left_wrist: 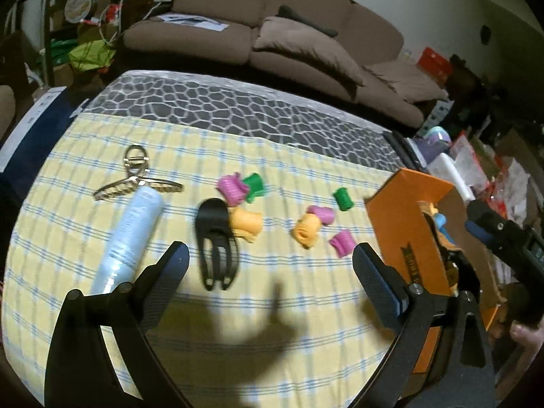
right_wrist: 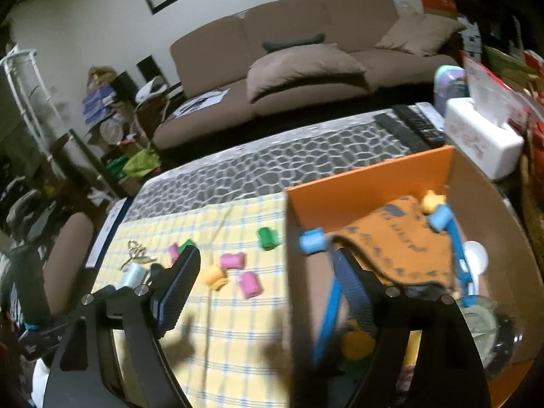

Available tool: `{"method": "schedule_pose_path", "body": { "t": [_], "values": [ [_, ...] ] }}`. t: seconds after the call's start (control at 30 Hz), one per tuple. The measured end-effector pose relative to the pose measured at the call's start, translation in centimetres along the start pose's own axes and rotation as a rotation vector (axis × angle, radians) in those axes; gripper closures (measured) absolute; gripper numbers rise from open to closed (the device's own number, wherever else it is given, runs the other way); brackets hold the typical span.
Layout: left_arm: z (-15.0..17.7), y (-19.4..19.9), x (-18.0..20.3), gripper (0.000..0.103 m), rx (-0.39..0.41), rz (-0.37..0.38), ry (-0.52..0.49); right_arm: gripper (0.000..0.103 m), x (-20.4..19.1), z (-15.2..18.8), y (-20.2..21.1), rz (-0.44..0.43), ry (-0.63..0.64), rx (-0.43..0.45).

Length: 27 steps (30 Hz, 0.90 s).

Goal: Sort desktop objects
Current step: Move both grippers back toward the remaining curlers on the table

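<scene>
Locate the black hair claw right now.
Left wrist view: the black hair claw lies on the checked cloth, left of centre, between the pale blue bottle and a yellow roller that it touches.

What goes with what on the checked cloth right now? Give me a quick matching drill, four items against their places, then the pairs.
Items:
1. gold hair claw
2. black hair claw
3. pale blue bottle
4. orange box

Places:
A. at the cloth's right edge, already holding sorted things
B. far left of the cloth, just beyond the bottle's top
C. mid cloth, touching a yellow roller
D. lying on its side, beside the left hand-held gripper's left finger

Pairs: 1-B, 2-C, 3-D, 4-A
</scene>
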<state>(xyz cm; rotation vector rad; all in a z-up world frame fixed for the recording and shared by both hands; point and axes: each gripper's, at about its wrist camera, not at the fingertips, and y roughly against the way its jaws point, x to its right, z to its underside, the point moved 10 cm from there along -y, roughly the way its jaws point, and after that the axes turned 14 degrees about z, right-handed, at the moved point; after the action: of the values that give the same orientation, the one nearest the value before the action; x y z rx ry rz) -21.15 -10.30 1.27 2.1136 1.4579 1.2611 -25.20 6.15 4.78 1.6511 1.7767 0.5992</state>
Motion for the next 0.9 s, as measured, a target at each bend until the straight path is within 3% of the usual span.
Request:
{"method": "schedule_pose_path", "body": {
  "t": [0.1, 0.4, 0.9],
  "values": [
    [-0.3, 0.5, -1.1, 0.000, 0.005, -0.010, 0.008, 0.020, -2.0, 0.5, -0.4, -0.015, 0.037, -0.009],
    [-0.1, 0.0, -3.6, 0.000, -0.014, -0.036, 0.018, 0.020, -5.7, 2.3, -2.4, -0.023, 0.096, -0.051],
    [1.2, -4.4, -5.5, 0.000, -0.058, -0.132, -0.053, 0.020, -8.2, 5.0, -6.0, 0.004, 0.153, -0.118]
  ]
}}
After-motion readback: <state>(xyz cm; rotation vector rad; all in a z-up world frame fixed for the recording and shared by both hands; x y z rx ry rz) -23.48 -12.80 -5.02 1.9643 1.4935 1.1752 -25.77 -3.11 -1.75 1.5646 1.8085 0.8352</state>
